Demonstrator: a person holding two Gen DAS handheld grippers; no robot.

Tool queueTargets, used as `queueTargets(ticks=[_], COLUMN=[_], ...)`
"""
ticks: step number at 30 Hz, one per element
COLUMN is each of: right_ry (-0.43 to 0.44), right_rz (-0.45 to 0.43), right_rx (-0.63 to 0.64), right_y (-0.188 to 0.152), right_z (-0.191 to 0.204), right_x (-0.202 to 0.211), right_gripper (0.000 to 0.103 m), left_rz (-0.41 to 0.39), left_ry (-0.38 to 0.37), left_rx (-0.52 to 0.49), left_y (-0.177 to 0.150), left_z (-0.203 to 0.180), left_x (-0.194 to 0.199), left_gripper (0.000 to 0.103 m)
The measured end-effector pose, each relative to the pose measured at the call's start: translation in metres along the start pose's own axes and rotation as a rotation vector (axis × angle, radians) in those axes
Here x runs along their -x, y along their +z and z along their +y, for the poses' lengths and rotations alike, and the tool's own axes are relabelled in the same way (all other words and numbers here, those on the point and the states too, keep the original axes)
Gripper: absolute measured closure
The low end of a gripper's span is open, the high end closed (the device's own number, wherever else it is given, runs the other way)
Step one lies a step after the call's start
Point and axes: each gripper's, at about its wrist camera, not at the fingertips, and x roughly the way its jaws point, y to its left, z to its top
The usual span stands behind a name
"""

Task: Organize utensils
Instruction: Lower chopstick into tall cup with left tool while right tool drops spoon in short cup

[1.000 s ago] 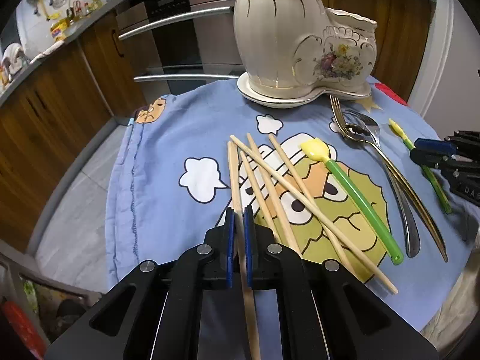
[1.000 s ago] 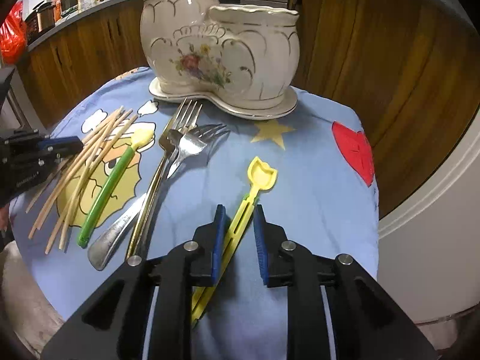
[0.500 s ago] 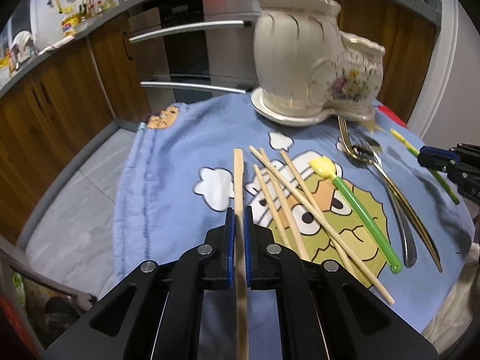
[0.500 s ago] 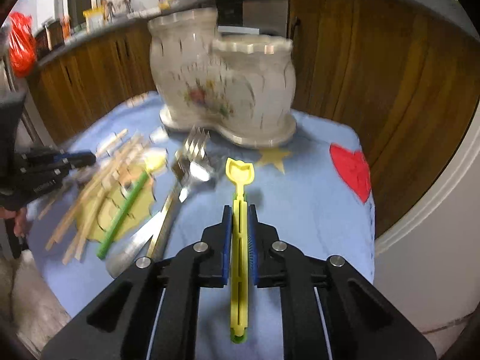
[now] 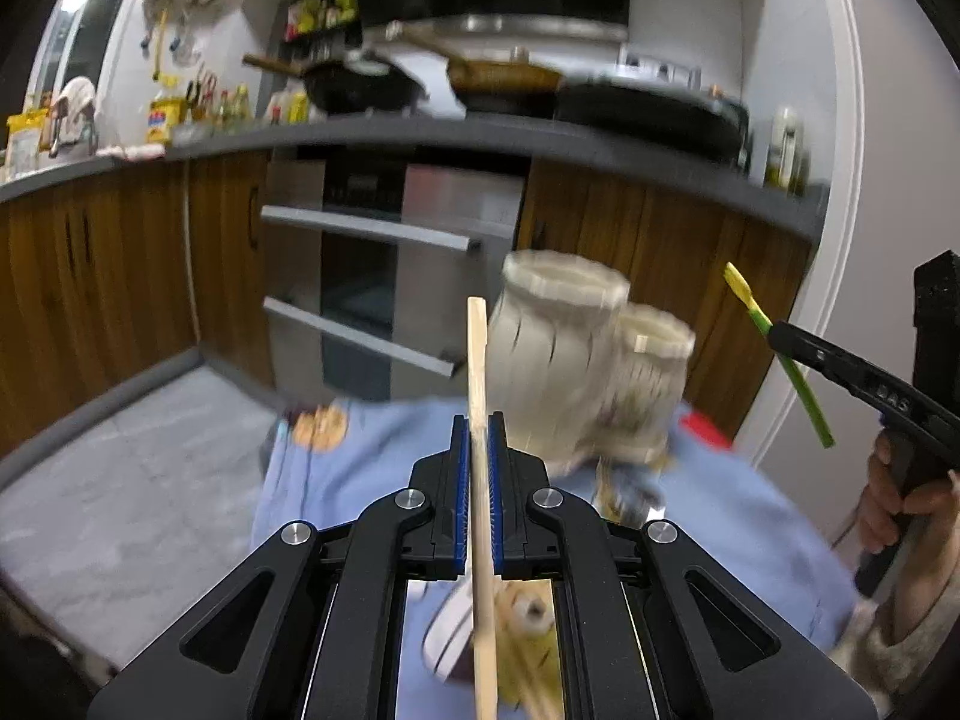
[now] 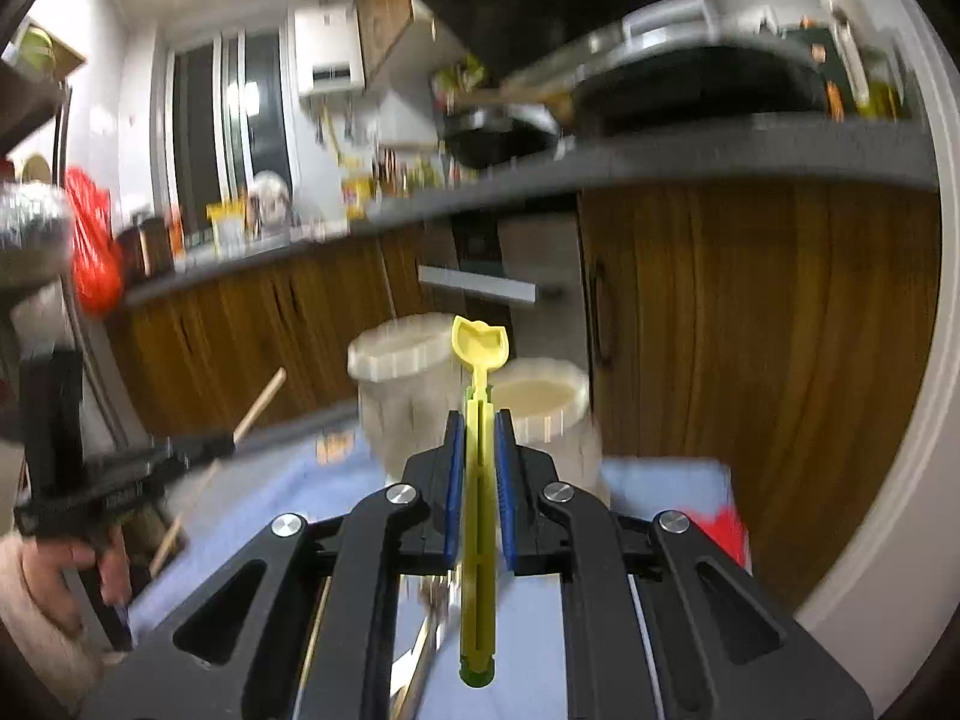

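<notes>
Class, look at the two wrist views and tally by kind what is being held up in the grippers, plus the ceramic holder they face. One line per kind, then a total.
Wooden chopstick, in the left gripper: 1
Yellow plastic fork, in the right gripper: 1
Cream ceramic holder, with two openings: 1
Total: 3

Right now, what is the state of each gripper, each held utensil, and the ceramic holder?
left gripper: shut on the wooden chopstick, raised above the table.
wooden chopstick: clamped, lifted, tip pointing up.
right gripper: shut on the yellow-green utensil.
yellow-green utensil: clamped, lifted, yellow head forward.
ceramic holder: upright on the blue cloth, both visible openings look empty.
</notes>
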Motion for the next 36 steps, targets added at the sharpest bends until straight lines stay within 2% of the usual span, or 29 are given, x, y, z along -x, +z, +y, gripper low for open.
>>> queueTargets(ticks=[2,8,13,17,20,25,30,33,36], right_ry=[0.023,0.068,0.110,0.143,0.160,0.145,0.120,0.114,0.090], right_rz=[-0.057,-0.126,-0.117,-0.105,-0.088,-0.065,-0.083,-0.081,-0.063], right_rx=[-0.020,-0.064,-0.123,-0.175,-0.237,-0.258,-0.233,-0.218,-0.185], right_y=[0.019,0.049,0.058,0.057,0.051,0.037,0.032,0.031,0.028], right_z=[-0.001,-0.006,-0.022,-0.041,-0.056,-0.063,-0.060,-0.057,-0.054], right_x=[-0.008,-0.047,-0.078,-0.096,-0.112,-0.127,-0.129,-0.132,-0.135], right_gripper=[0.093,0.093,0.093,0.093,0.093,0.093,0.093,0.093,0.093], left_rz=[-0.037,-0.116,-0.211,-0.282,-0.315,-0.347,-0.382,-0.352,-0.330], left_ry=[-0.024,-0.073,-0.089,-0.118,-0.102,-0.058,0.022,0.010,0.006], left_rx=[0.011,0.002,-0.042,-0.035,-0.035,-0.016,-0.039,-0.018,-0.042], left_y=[0.015,0.061,0.094,0.113,0.124,0.125,0.123,0.121,0.111], left_z=[-0.003,-0.017,-0.035,-0.042,-0.048,-0.048,-0.048,-0.044,-0.045], left_x=[-0.005,-0.033,-0.055,-0.073,-0.090,-0.116,-0.128,-0.135,-0.133], left_gripper=[0.097,0.097,0.097,0.097,0.097,0.097,0.097,0.097,0.097])
